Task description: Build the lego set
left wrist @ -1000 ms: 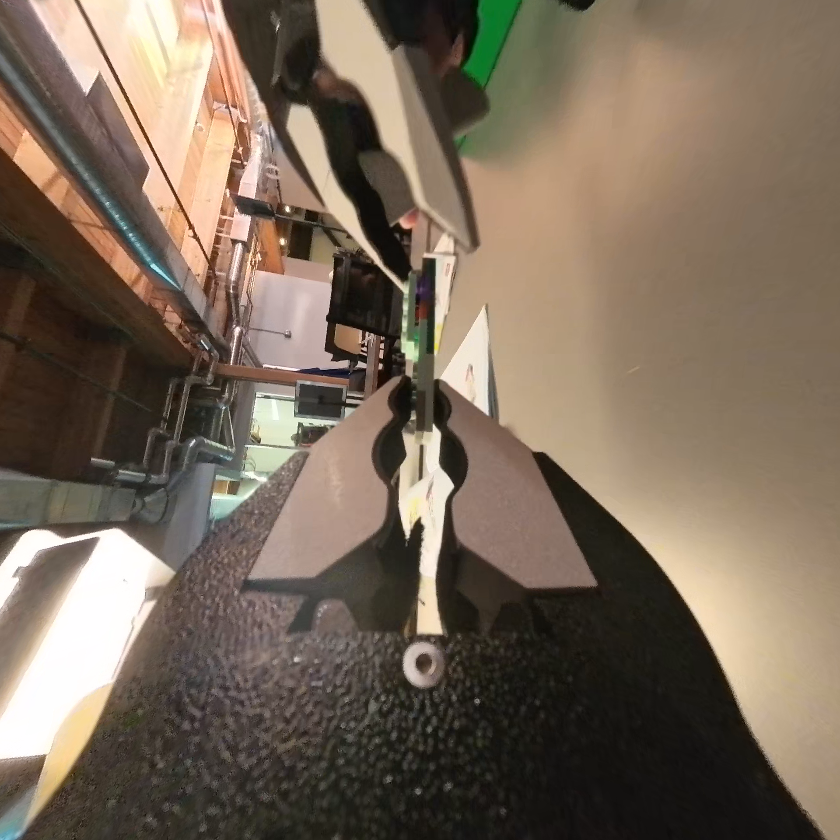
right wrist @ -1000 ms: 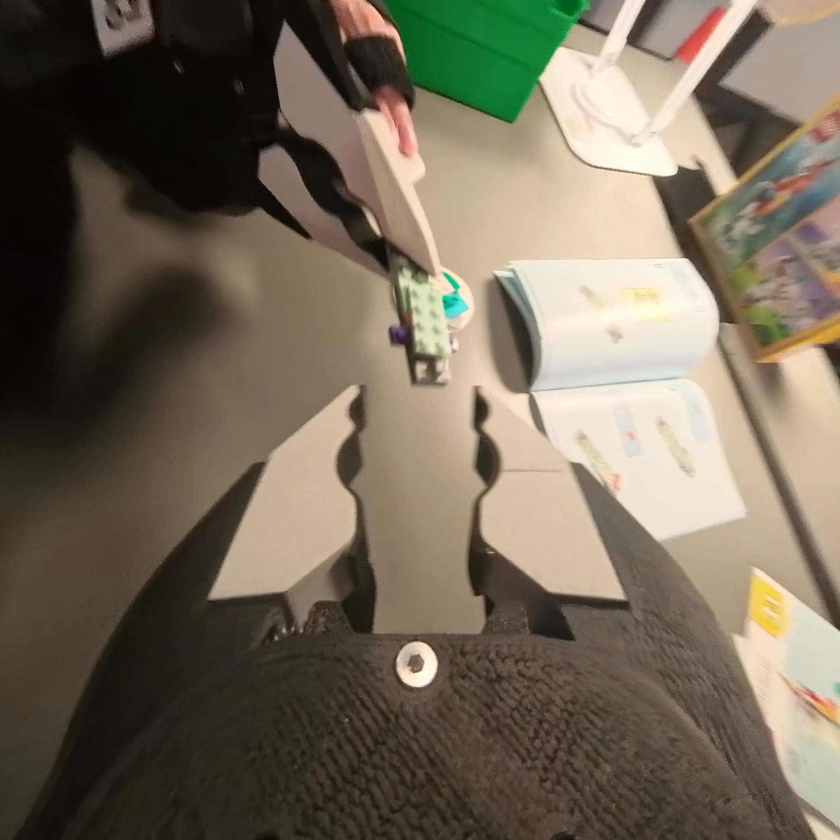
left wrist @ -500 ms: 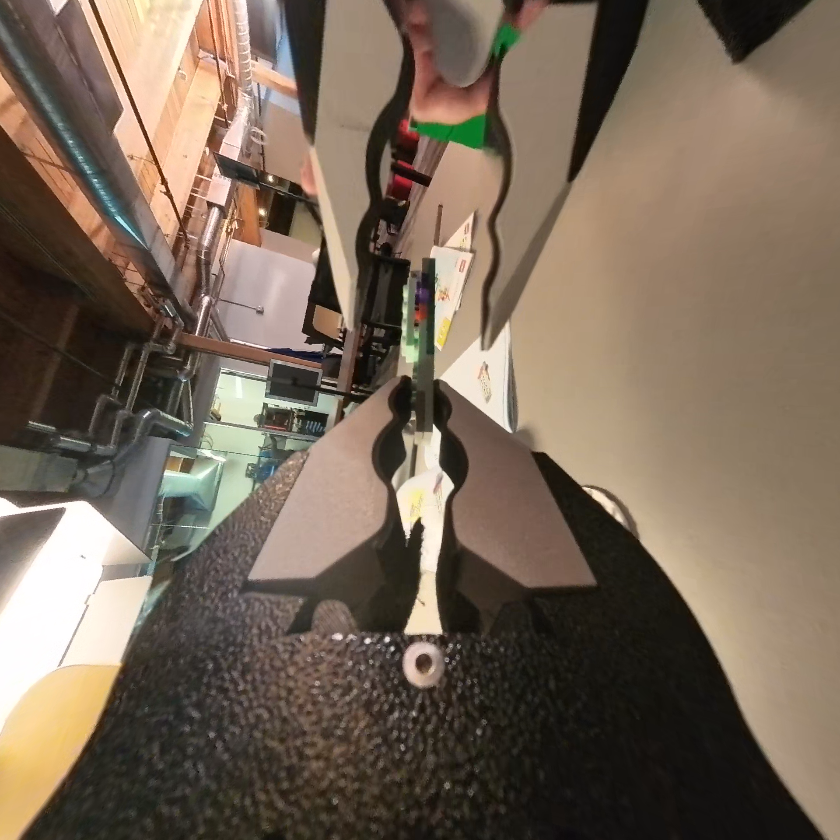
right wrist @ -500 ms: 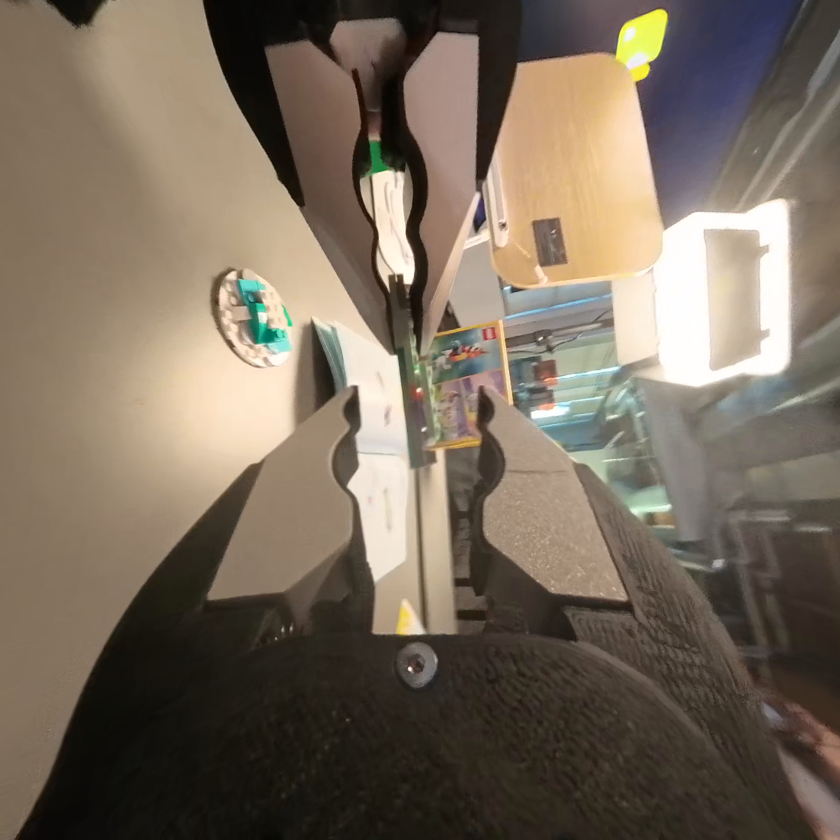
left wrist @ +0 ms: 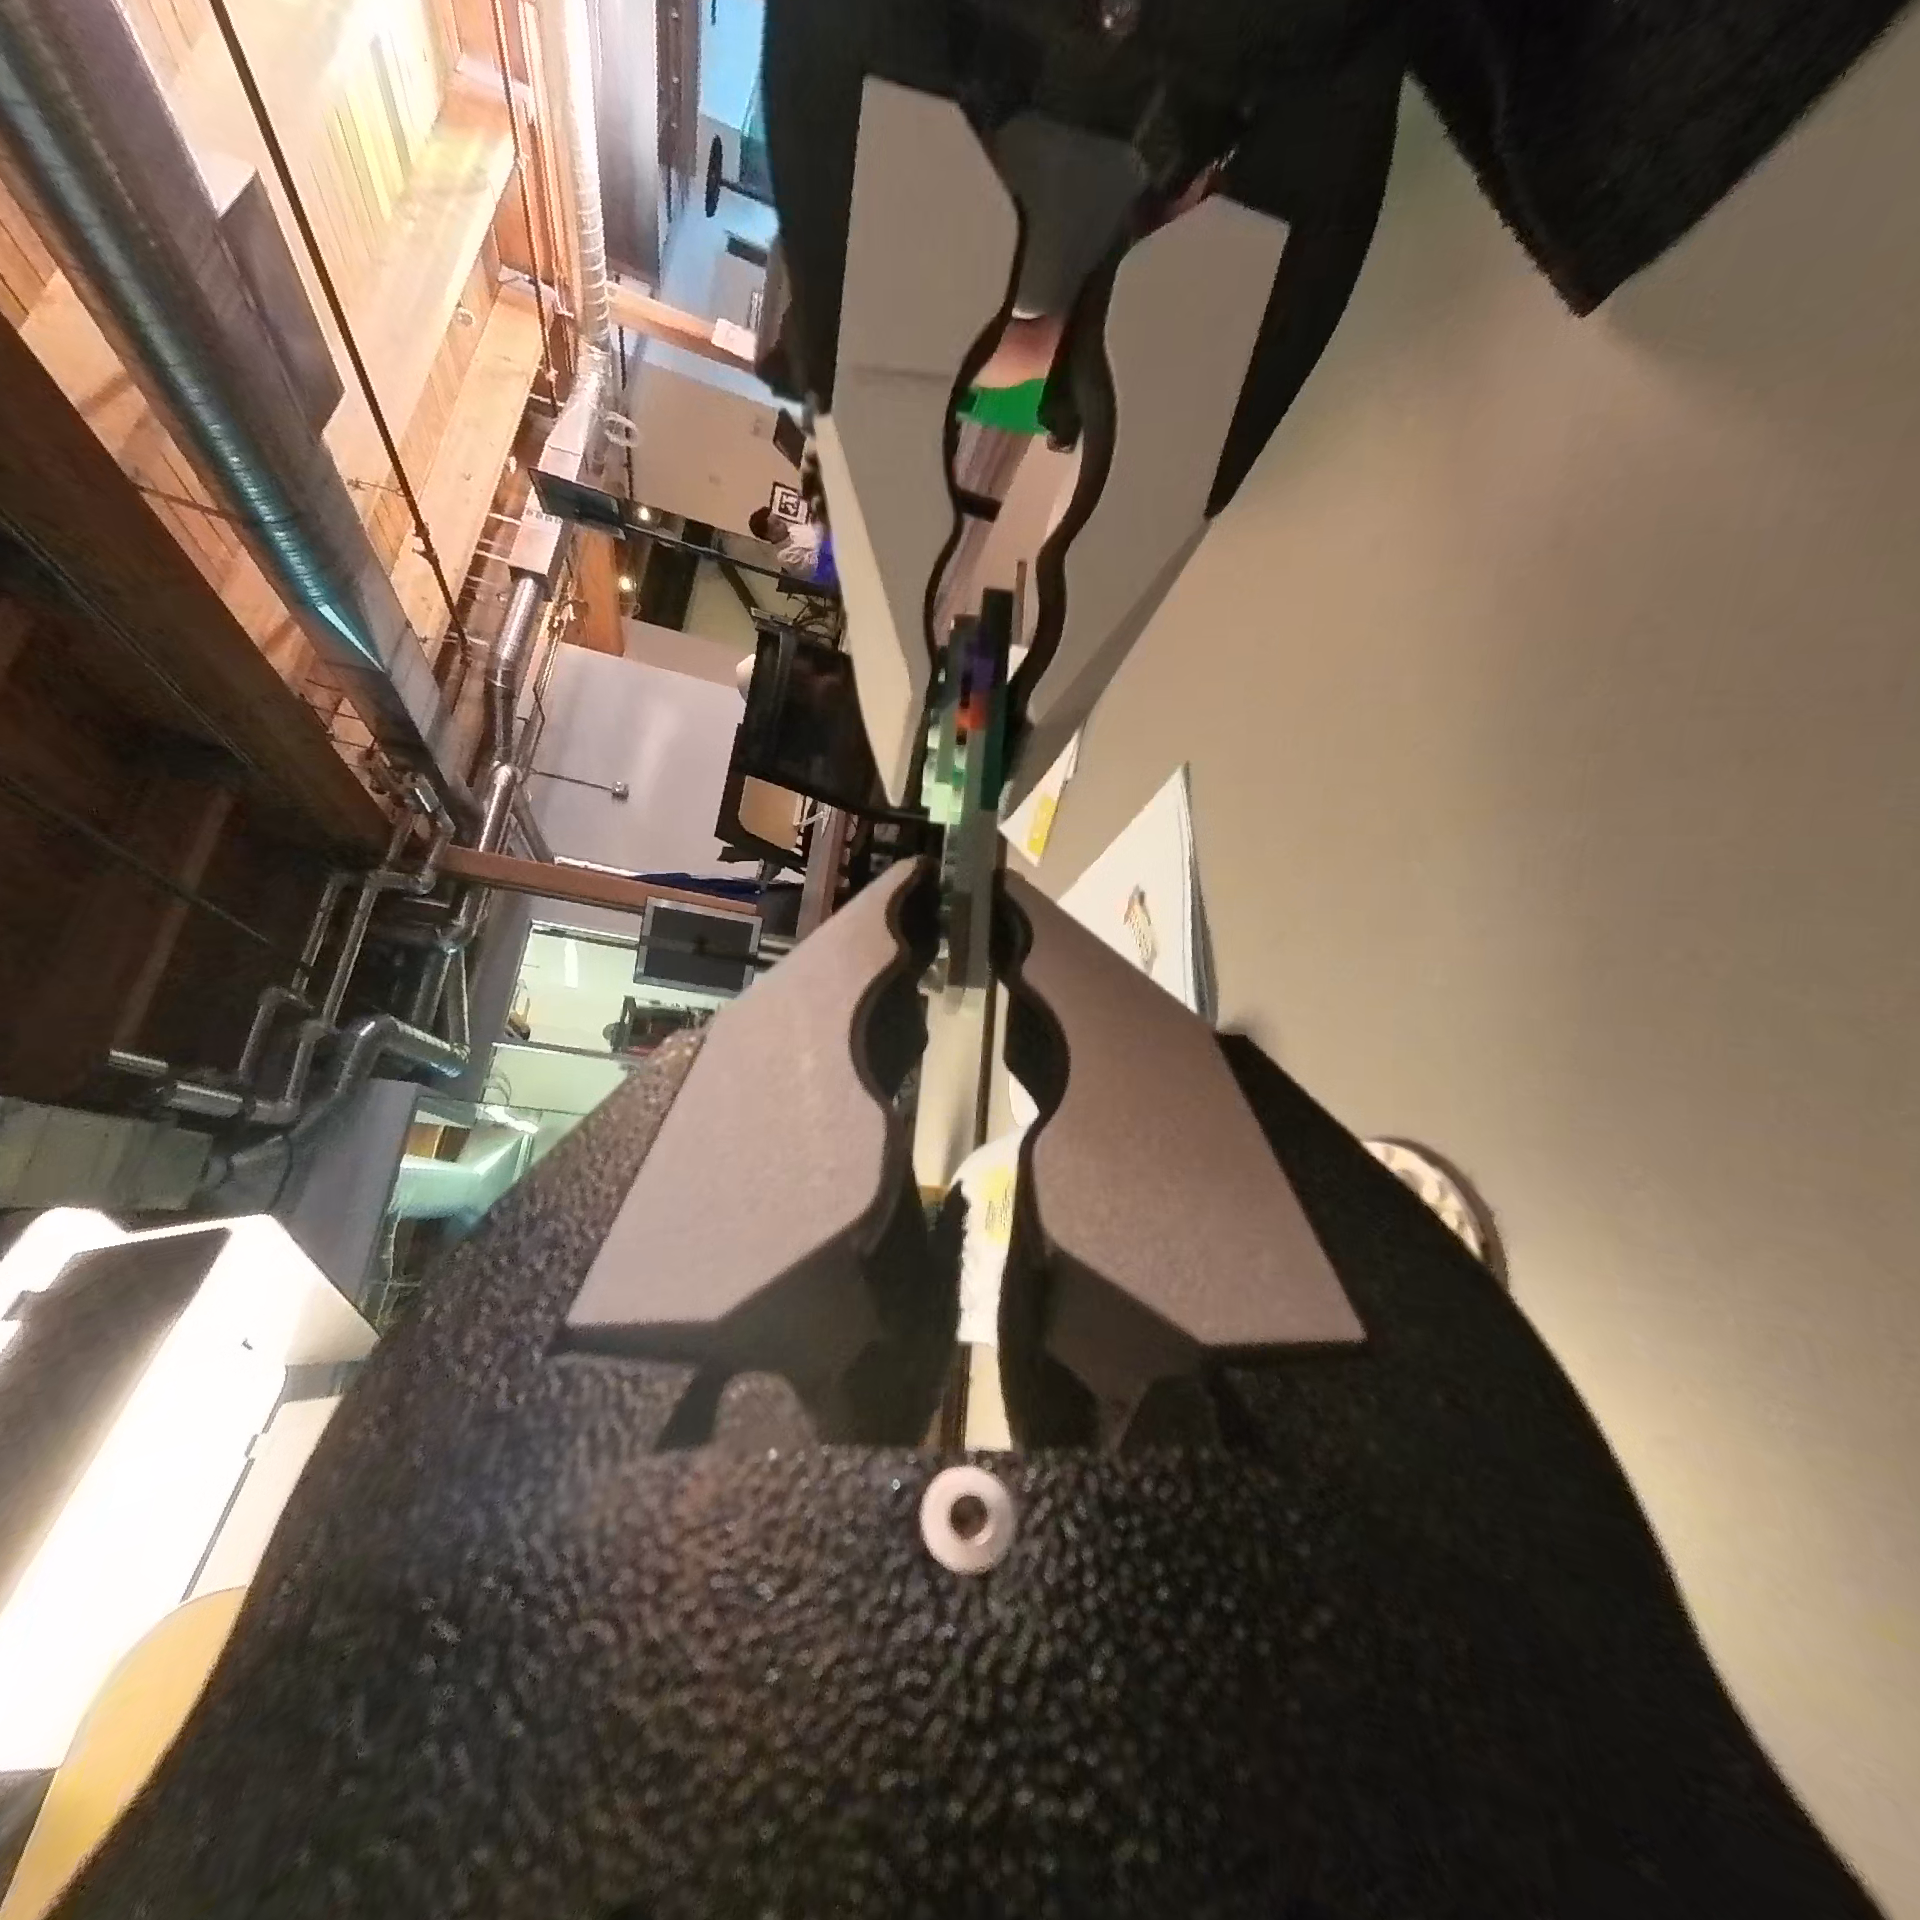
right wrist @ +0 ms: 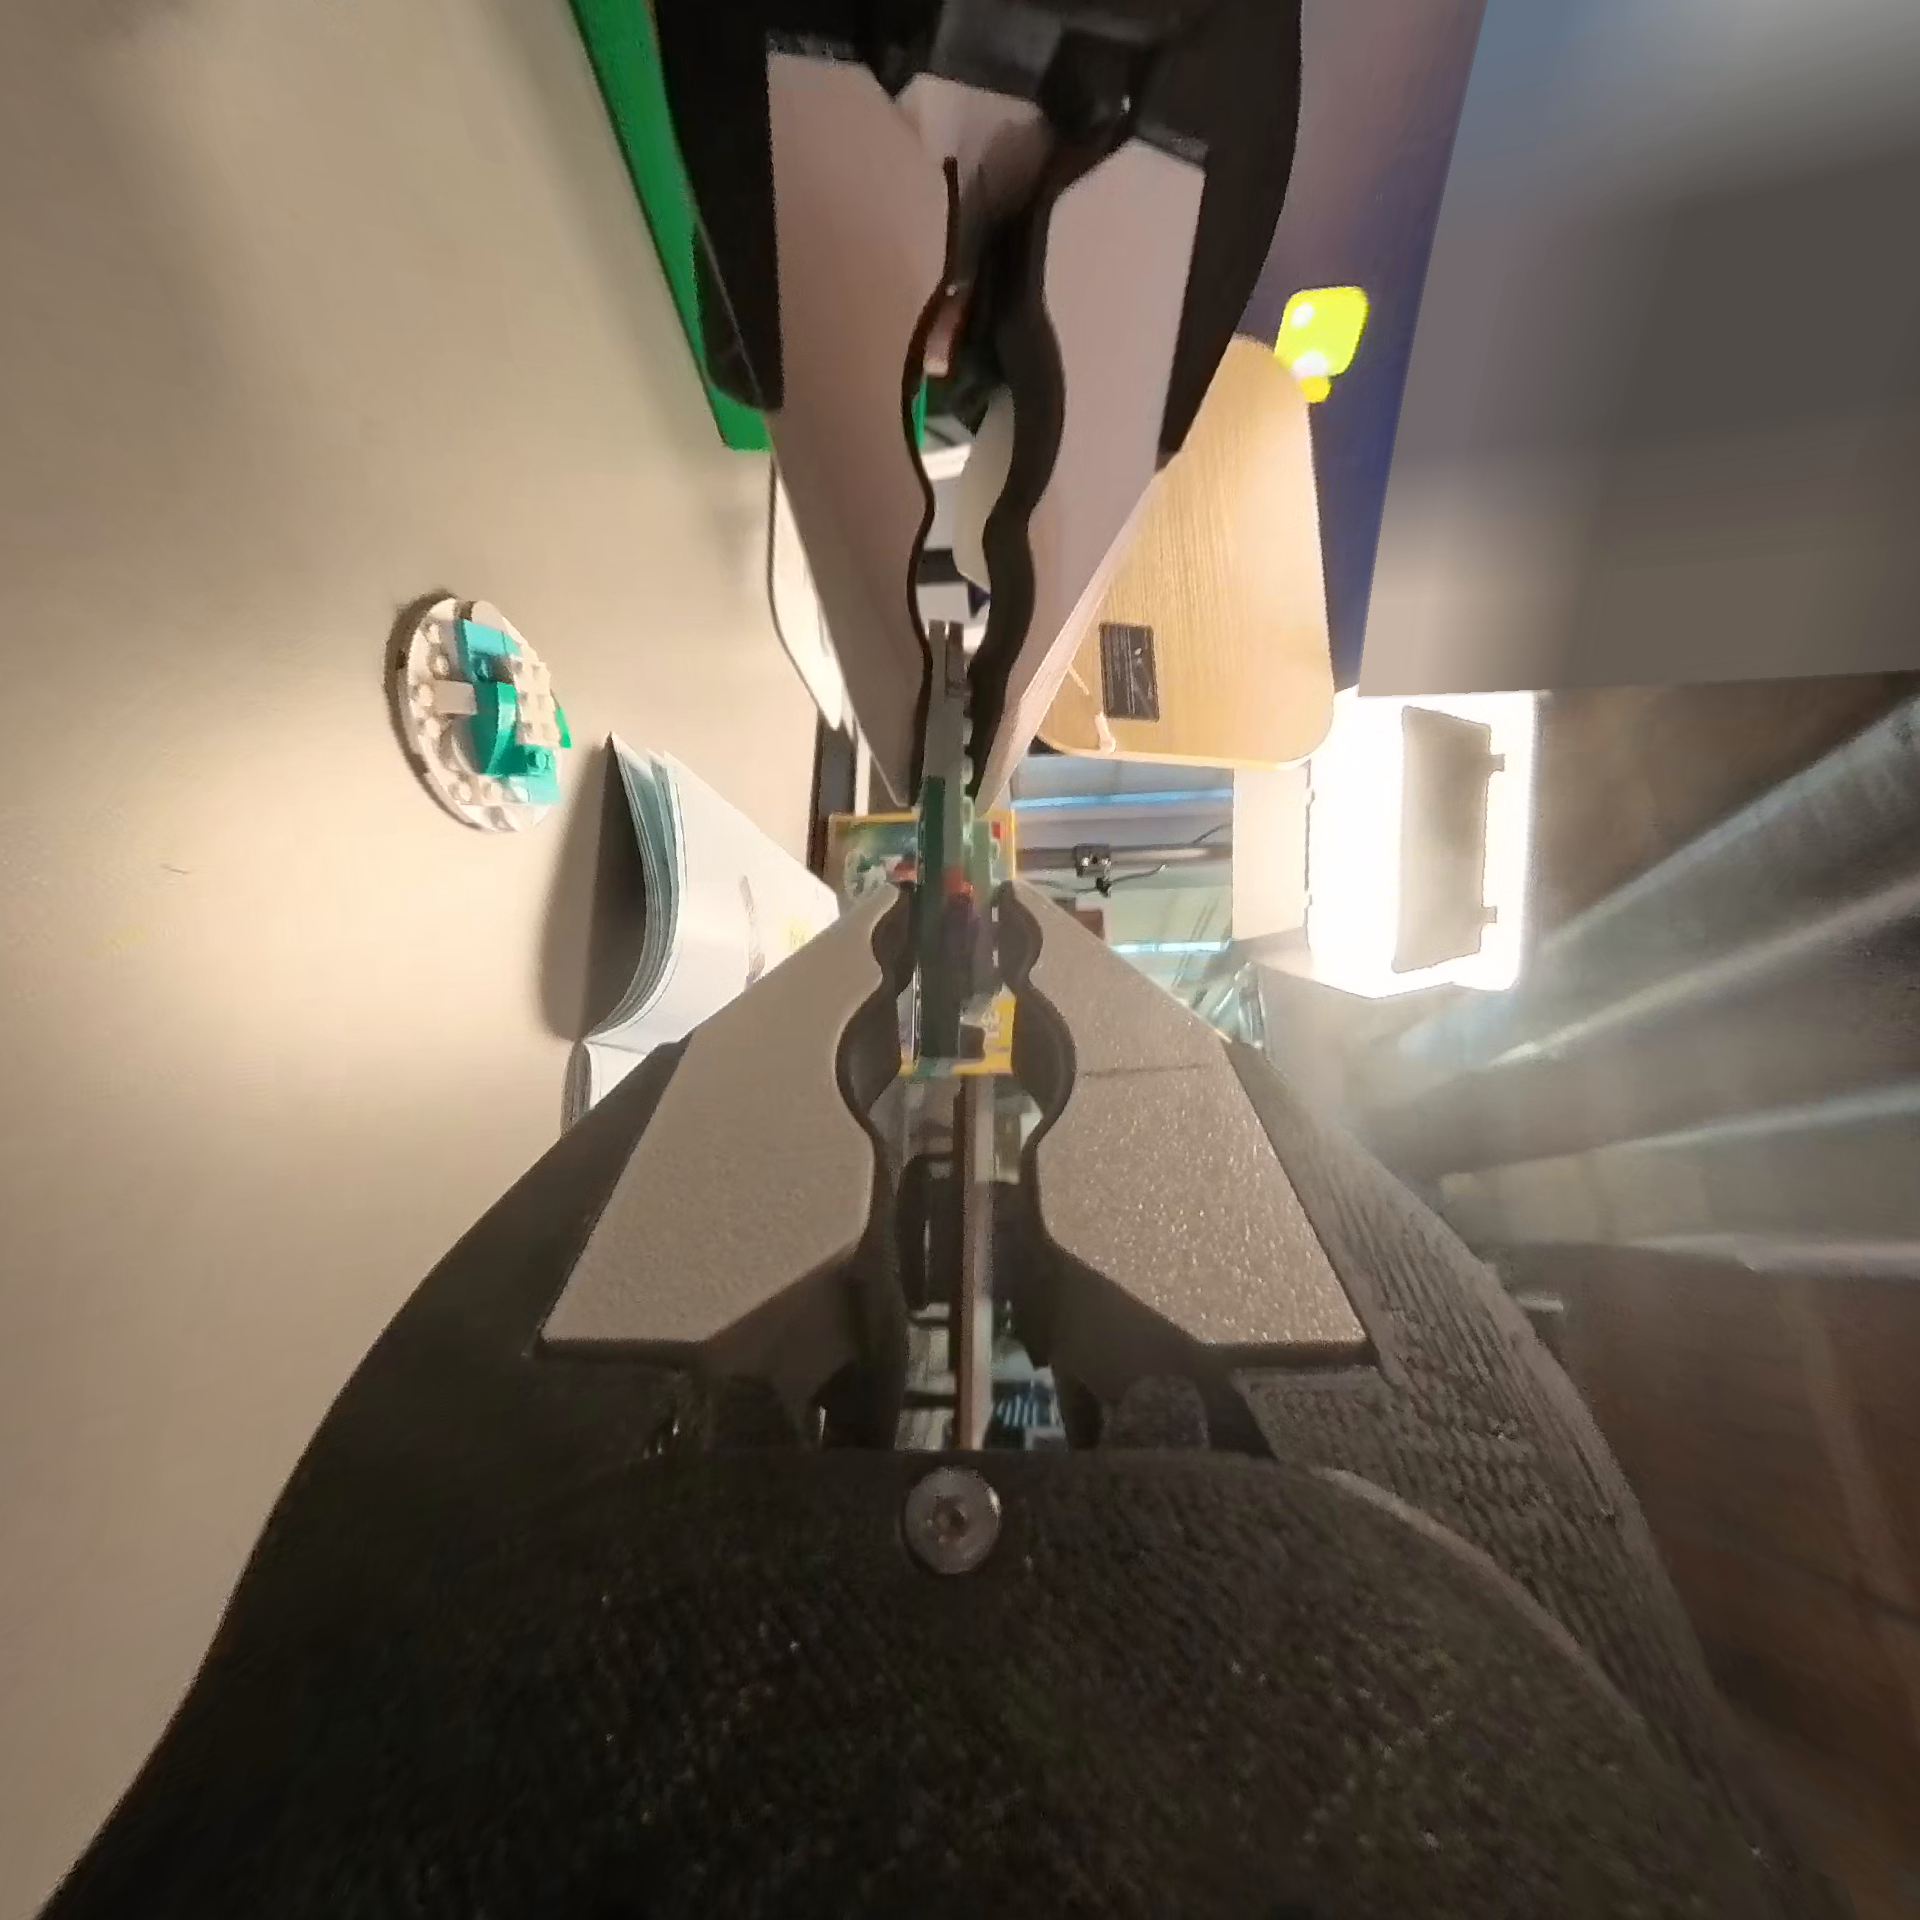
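Green lego assembly (left wrist: 977, 790) between both tools, lettering illegible

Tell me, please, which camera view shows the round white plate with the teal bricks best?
The right wrist view: the round plate lies in full sight on the table. The left wrist view shows only its edge.

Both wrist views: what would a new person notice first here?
The two grippers meet tip to tip on a thin green lego plate: the left gripper pinches one end, the right gripper closes around the other. Left of them, a round white lego disc lies on the table beside an open booklet.
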Available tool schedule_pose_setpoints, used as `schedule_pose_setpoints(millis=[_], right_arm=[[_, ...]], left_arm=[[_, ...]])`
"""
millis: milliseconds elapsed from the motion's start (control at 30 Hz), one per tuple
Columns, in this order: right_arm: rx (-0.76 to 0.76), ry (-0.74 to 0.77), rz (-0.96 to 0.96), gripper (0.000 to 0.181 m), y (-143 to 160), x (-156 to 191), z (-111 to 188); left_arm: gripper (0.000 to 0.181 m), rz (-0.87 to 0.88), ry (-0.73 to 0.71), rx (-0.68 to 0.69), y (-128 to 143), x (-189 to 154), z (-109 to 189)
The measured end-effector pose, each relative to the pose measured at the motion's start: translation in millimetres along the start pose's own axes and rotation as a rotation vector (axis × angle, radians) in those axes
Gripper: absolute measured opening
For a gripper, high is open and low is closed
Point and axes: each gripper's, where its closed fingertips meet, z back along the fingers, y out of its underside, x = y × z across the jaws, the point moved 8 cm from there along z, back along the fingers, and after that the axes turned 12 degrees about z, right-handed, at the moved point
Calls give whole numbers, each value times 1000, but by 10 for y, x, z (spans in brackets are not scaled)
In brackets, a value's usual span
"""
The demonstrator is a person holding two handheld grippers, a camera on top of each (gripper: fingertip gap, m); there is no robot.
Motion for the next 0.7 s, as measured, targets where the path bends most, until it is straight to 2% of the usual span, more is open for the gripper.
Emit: schedule_pose_setpoints(millis=[267, 533, 700], right_arm=[[-63, 0, -7, 14, -8, -56, 78], [26, -7, 173, 12, -92, -50, 69], [-19, -3, 177, 13, -78, -64, 108]], left_arm=[[6, 39, 18, -53, -51, 2, 33], [8, -2, 11, -6, -60, -11, 46], [8, 21, 15, -31, -85, -18, 58]])
